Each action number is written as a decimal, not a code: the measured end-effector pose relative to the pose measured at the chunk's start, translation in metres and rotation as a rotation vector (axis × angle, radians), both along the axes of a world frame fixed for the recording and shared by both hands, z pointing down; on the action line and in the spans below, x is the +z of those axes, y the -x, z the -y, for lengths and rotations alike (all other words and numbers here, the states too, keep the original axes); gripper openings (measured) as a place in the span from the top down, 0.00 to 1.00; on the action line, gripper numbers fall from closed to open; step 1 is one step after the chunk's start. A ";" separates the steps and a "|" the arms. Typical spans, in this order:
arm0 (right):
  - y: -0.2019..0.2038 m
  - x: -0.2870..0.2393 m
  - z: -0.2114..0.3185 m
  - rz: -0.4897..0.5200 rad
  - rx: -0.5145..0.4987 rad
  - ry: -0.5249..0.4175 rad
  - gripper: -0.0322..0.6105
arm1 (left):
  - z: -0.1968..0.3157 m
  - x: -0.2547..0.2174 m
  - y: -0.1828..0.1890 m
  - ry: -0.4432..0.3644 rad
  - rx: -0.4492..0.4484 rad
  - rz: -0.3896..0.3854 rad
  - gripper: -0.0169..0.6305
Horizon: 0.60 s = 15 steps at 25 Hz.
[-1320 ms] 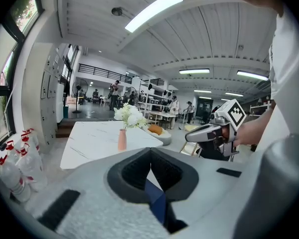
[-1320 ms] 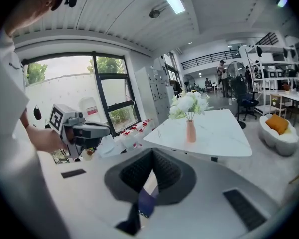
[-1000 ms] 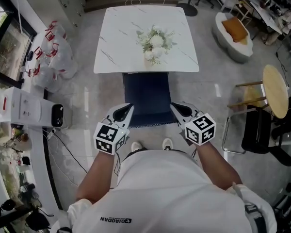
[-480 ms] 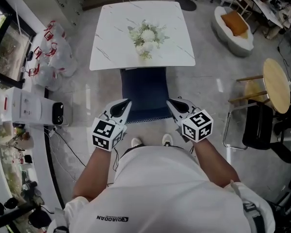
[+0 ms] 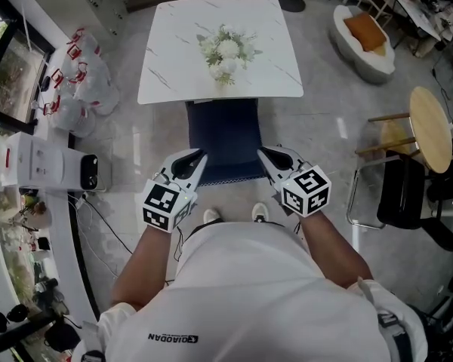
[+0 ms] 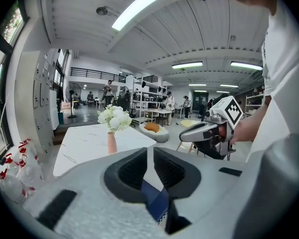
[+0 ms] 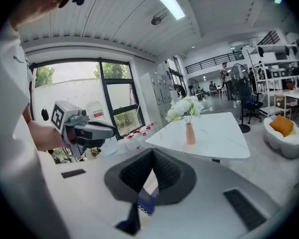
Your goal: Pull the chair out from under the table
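Note:
The dark blue chair (image 5: 223, 138) stands partly out from under the white marble table (image 5: 174, 66); its front is hidden beneath the tabletop. My left gripper (image 5: 198, 155) is at the chair's left edge. Its jaws are opening: a narrow gap shows in the left gripper view (image 6: 150, 156), with the chair's blue fabric (image 6: 154, 200) low between them. My right gripper (image 5: 261, 151) is at the right edge. Its pads meet at the tips (image 7: 152, 158), shut on the blue fabric (image 7: 145, 202). Each gripper shows in the other's view: the right (image 6: 187, 136), the left (image 7: 114, 129).
A pink vase of white flowers (image 5: 226, 51) stands on the table. White bags with red print (image 5: 83, 81) and a white appliance (image 5: 53, 168) lie left. A round wooden stool (image 5: 429, 134), a black chair (image 5: 400, 202) and a white pouf (image 5: 366, 40) stand right.
Table, chair and both grippers sit slightly higher in the head view. The grippers keep their places at the chair's two edges, and the chair stands as far out as before.

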State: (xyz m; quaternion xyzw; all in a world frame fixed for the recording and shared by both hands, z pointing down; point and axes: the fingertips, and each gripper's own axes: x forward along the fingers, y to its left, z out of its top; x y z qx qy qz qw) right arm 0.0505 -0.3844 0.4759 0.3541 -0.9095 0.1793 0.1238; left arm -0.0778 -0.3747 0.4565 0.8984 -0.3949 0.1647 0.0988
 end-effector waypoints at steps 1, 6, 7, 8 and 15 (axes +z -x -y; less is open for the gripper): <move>0.000 0.000 -0.001 -0.002 -0.006 -0.003 0.94 | -0.001 0.001 -0.001 0.002 0.004 -0.002 0.88; 0.006 -0.001 -0.004 -0.010 -0.034 -0.024 0.83 | -0.002 0.004 -0.002 0.006 0.012 -0.005 0.87; 0.006 -0.003 -0.004 -0.013 -0.036 -0.033 0.80 | -0.002 0.004 -0.002 0.006 0.014 -0.007 0.86; 0.006 -0.004 -0.003 -0.015 -0.038 -0.041 0.77 | -0.002 0.004 -0.002 0.007 0.016 -0.008 0.85; 0.005 -0.007 0.001 -0.036 -0.030 -0.061 0.70 | -0.004 0.007 -0.004 0.019 0.034 -0.004 0.79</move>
